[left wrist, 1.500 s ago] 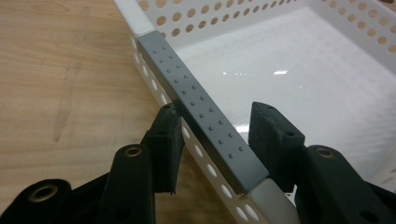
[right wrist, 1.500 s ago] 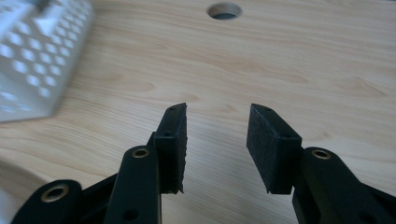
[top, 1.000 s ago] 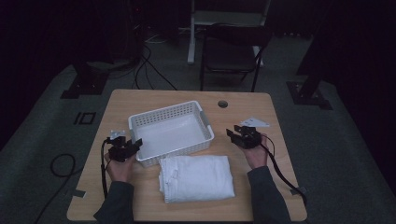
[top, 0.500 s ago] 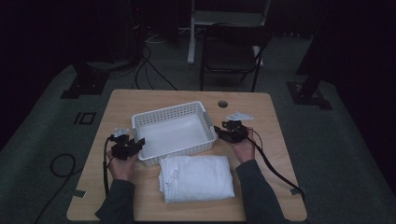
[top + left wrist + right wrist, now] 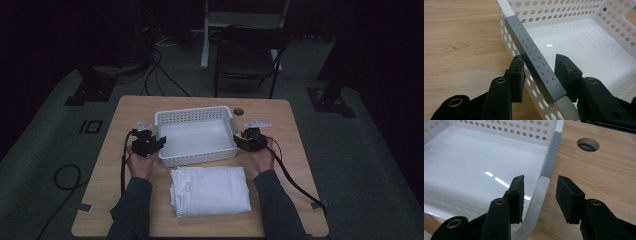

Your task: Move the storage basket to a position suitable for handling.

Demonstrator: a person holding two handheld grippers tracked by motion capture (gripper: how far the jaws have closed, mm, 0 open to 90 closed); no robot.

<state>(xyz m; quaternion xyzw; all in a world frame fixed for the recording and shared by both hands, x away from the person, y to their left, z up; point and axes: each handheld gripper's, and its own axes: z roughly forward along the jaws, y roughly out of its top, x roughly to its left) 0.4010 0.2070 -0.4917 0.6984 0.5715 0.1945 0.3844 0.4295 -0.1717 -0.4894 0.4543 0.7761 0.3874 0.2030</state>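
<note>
A white perforated basket (image 5: 165, 122) stands empty in the middle of the wooden table, with a folded white towel (image 5: 210, 190) in front of it. My left gripper (image 5: 156, 145) is open and straddles the basket's left rim (image 5: 534, 57), one jaw outside, one inside, around its grey strip. My right gripper (image 5: 237, 142) is open too and straddles the basket's right rim (image 5: 541, 187) near its front corner, the grey rim strip (image 5: 552, 152) just ahead.
A round cable hole (image 5: 238, 110) sits in the table behind the basket's right corner. Cables trail from both grippers over the table. A dark chair (image 5: 247, 55) stands beyond the far edge. Bare wood lies left and right of the basket.
Both grippers have moved inward to the basket: the right one from well off its right side onto the right rim, the left one onto the left rim.
</note>
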